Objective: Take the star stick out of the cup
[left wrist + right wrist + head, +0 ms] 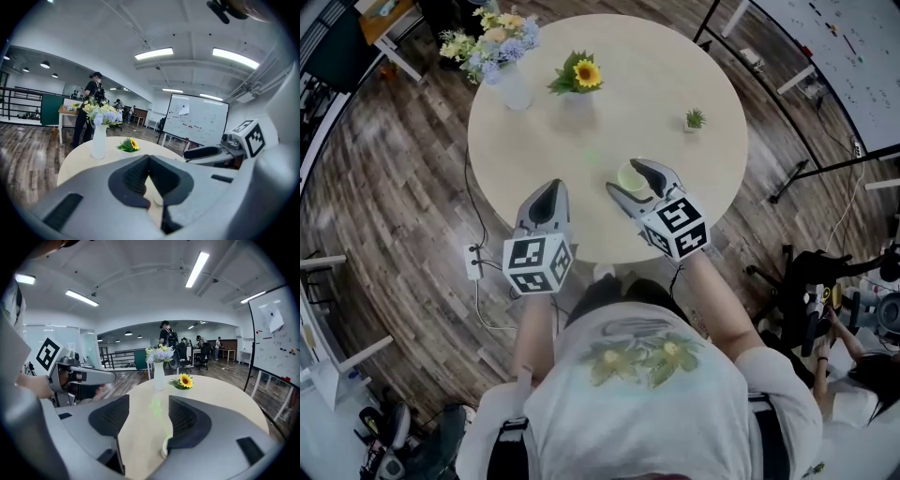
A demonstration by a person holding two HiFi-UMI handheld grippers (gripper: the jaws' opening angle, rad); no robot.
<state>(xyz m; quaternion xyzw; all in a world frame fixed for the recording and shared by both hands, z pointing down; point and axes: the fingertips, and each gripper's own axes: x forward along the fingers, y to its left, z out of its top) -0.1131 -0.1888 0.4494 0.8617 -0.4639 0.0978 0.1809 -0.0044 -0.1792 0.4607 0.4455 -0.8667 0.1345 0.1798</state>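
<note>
A small pale cup (630, 175) stands near the front of the round table (675, 56). A thin green star stick (159, 420) leans out of the cup (164, 447) toward the table's middle, its star (592, 157) showing faintly from above. My right gripper (639, 186) is open, one jaw on each side of the cup; in the right gripper view (143, 416) the stick rises between the jaws, near the right one, which hides part of the cup. My left gripper (548, 187) hovers over the table's front edge, shut and empty, with its tips (149, 159) meeting.
At the back of the table stand a white vase of flowers (511, 84), a sunflower decoration (579, 75) and a small potted plant (695, 119). A power strip (473, 262) lies on the wooden floor. A whiteboard (197, 119) and people are in the room beyond.
</note>
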